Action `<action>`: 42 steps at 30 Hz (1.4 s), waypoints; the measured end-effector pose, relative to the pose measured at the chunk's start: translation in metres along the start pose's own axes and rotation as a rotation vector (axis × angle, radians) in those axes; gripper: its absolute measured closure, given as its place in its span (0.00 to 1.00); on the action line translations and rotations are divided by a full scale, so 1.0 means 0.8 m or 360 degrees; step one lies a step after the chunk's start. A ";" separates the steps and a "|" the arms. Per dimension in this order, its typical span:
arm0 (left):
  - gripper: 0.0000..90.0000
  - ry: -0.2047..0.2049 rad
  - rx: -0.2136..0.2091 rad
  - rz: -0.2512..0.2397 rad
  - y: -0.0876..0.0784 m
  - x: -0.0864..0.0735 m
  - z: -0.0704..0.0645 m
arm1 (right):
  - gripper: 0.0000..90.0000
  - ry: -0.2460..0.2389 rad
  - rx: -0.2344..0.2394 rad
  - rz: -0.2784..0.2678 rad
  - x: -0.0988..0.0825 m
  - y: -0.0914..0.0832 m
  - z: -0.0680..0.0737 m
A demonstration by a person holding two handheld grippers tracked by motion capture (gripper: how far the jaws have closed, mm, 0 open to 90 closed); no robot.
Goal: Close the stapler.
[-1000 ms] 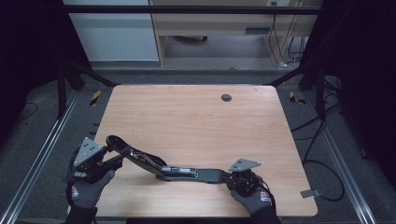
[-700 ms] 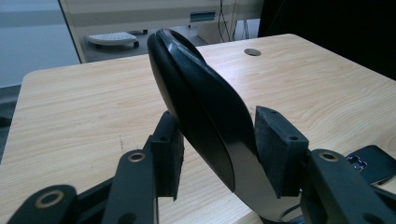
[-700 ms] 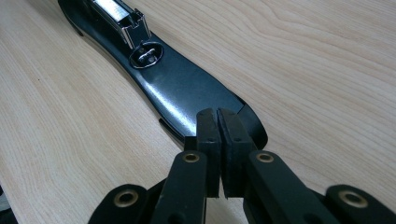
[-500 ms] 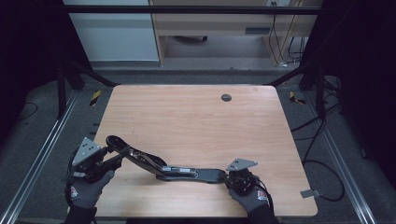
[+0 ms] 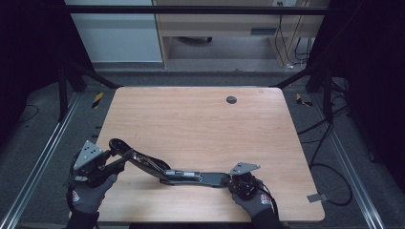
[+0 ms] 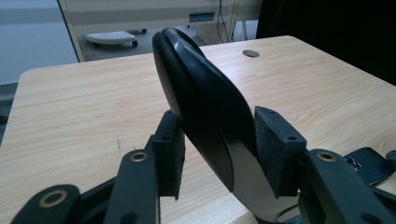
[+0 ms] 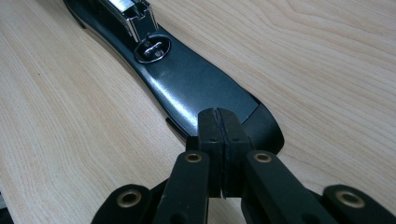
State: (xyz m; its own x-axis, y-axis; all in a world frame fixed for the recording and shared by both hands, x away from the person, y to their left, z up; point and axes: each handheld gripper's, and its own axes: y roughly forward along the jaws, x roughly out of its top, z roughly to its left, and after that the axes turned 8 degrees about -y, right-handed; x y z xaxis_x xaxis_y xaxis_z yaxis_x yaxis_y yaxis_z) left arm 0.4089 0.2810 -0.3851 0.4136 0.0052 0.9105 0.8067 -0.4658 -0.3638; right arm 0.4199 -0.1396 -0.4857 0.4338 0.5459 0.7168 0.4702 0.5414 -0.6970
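A long black stapler point(image 5: 186, 176) lies swung open on the wooden table point(image 5: 191, 119) near its front edge. Its base point(image 7: 191, 79) is flat, and its top arm point(image 6: 201, 93) rises toward the left. My left gripper point(image 5: 122, 157) is at the front left; its jaws have just been closing, and the pads point(image 6: 273, 140) press both sides of the raised arm. My right gripper point(image 5: 229, 180) is at the base's right end. In the right gripper view its pads point(image 7: 218, 123) meet with nothing between them, and the tips rest on the base's rounded end.
A round dark grommet hole point(image 5: 231, 99) sits near the table's far edge. Metal rails point(image 5: 43, 157) run along both sides of the table. Cables point(image 5: 329, 138) trail on the floor at the right. A low cabinet point(image 5: 215, 24) stands beyond the table.
My right hand has shifted a little to the left, onto the end of the stapler's base. My left hand and the stapler stay where they were.
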 end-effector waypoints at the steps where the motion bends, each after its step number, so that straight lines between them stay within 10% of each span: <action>1: 0.61 -0.0001 0.0000 0.0000 0.000 0.000 0.000 | 1.00 0.0005 -0.0003 0.0004 0.000 0.001 0.001; 42: 0.63 0.0106 -0.0016 -0.0014 -0.001 0.010 -0.032 | 1.00 0.0038 0.0010 -0.0021 0.001 0.004 -0.001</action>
State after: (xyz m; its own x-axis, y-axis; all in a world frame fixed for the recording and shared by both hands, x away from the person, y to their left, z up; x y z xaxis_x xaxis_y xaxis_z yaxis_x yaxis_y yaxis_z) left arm 0.4009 0.2587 -0.3725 0.3770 -0.0492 0.9249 0.8059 -0.4748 -0.3538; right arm 0.4220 -0.1379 -0.4875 0.4458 0.5236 0.7260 0.4709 0.5526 -0.6877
